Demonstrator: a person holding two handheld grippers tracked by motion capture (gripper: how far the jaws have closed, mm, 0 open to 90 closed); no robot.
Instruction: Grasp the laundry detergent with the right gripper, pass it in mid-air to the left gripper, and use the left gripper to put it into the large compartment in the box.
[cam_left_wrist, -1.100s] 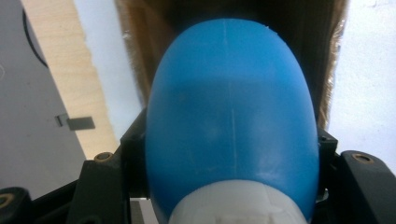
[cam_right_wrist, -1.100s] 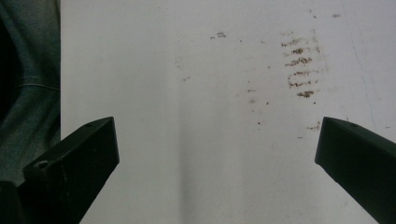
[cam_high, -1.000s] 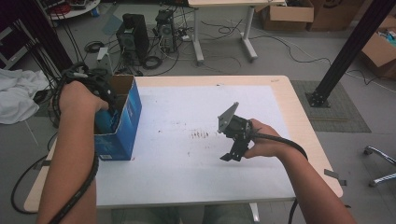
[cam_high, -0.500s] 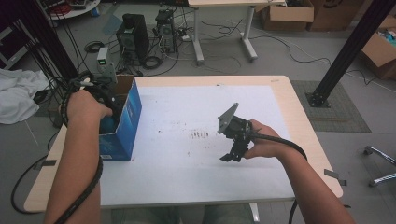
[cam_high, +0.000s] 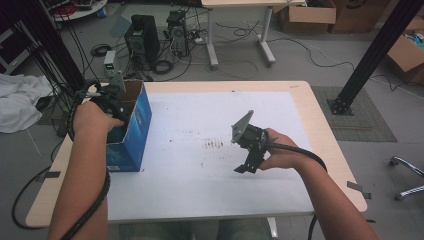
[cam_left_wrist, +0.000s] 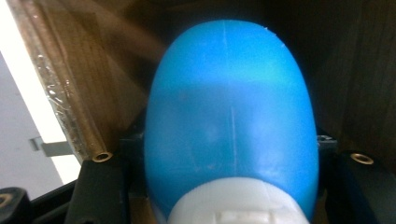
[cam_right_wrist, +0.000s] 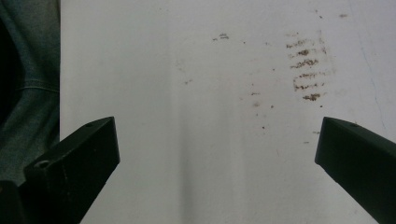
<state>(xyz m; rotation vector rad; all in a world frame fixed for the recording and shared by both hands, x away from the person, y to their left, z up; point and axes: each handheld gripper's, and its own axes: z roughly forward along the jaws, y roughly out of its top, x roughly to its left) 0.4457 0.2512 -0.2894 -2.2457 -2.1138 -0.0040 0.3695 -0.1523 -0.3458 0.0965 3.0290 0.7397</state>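
Two grippers: left gripper (cam_high: 107, 102) jaws pinch the blue bottle (cam_left_wrist: 231, 126) inside the box (cam_high: 131, 131); we lift straight, clearing walls. Right gripper (cam_high: 248, 159) jaws spread.

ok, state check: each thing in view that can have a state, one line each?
left gripper: down inside the box, shut on the blue bottle
blue bottle: clamped between the jaws, inside the box, white cap on
blue box: upright at the table's left edge, top open
right gripper: open, nothing between the jaws, above the table
table: white top, brown smudges near the middle
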